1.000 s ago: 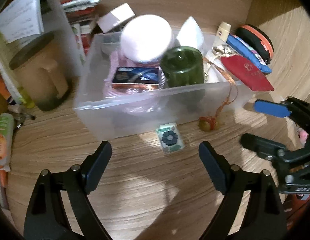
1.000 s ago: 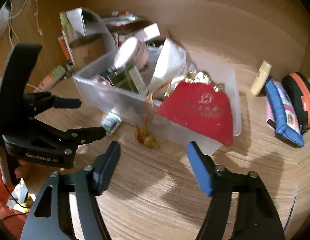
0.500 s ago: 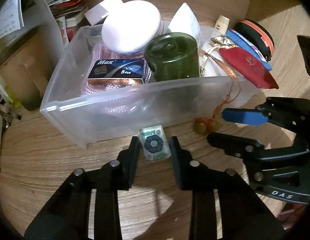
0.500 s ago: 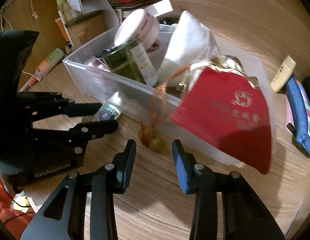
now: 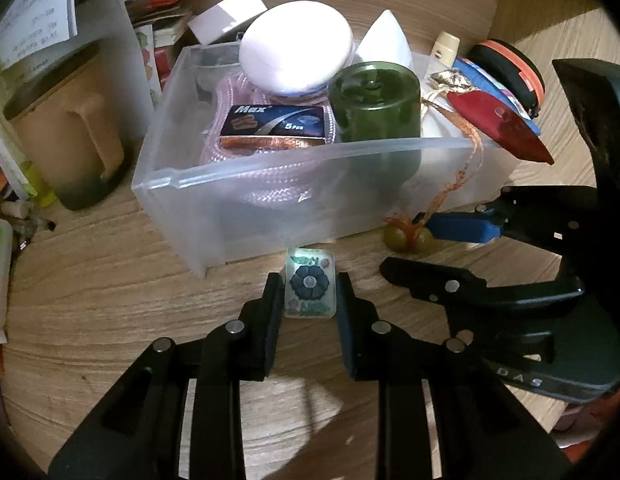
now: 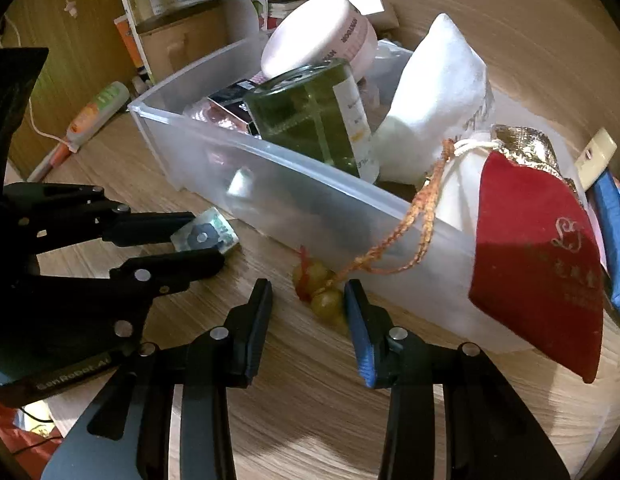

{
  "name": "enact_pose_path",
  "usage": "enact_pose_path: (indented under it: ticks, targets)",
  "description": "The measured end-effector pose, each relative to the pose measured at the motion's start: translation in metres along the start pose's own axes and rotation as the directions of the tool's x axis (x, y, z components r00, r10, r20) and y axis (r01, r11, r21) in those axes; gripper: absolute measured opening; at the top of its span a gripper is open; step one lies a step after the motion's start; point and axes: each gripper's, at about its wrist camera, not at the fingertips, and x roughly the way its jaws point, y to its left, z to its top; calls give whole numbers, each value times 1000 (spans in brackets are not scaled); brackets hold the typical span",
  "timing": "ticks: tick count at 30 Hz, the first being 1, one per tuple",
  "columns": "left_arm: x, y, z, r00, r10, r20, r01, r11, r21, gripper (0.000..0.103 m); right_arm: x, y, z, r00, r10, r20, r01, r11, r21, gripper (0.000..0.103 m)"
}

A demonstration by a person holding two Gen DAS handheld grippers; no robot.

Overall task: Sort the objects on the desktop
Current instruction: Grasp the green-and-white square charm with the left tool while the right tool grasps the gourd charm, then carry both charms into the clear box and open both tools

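Left tongs (image 5: 310,296) clamp the flower tile (image 5: 310,289); right tongs (image 6: 308,304) are closing around green beads (image 6: 324,300).

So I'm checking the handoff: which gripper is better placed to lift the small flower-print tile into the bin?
Left. The left gripper is shut on the flower-print tile before the clear bin; the closing right gripper brackets the green beads.
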Motion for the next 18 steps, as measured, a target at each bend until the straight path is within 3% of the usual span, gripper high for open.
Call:
enact_pose_path:
  ticks: [2, 8, 18]
  targets:
    - [1, -2, 0, 1000, 11, -1, -11, 1000, 13, 25, -1, 1, 0, 1000, 7, 1, -7, 1000, -10, 15]
    - [2, -9, 0, 999, 40, 14, -40, 998, 38, 24, -12, -1, -8, 1000, 17, 22, -17, 1000, -12, 15]
    - [-42, -11, -2, 994, -35, 103, 33, 999, 20, 24, -85, -13, -21, 982, 69, 173, -71, 997, 5, 15]
